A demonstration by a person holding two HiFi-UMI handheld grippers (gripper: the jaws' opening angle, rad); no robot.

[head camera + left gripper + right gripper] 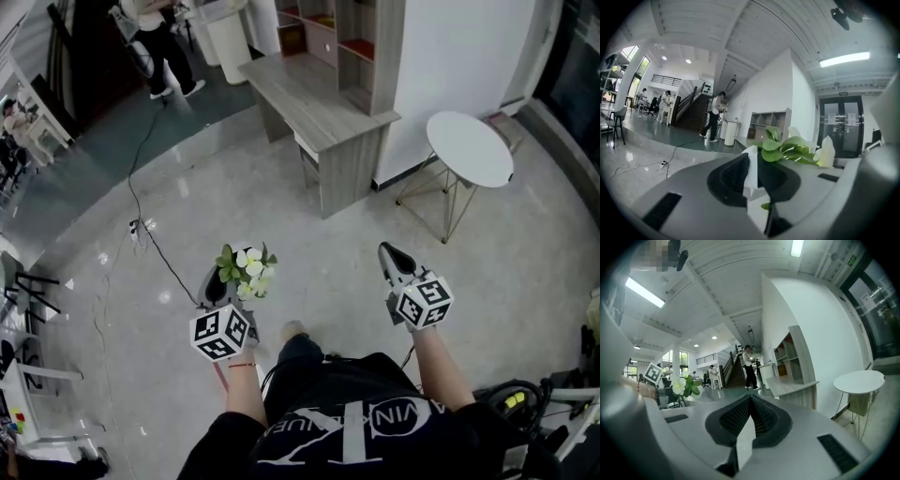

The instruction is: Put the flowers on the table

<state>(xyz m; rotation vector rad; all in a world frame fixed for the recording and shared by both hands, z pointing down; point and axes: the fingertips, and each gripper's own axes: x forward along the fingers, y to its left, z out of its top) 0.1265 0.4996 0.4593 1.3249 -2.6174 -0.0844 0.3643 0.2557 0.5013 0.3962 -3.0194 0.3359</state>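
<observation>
my left gripper is narrow, its ribbed pads pinching the stems of the flowers: smooth white petals and broad green leaves fan just past its jaws. right gripper closed tight, nothing in it. glossy pale floor below both. round white table ahead of the right gripper, wood-grain desk beyond.

Two tools are counted, the left tool and the right tool. There is one bunch of flowers, one long wooden counter, one round white counter, one shelf unit and one standing person.
</observation>
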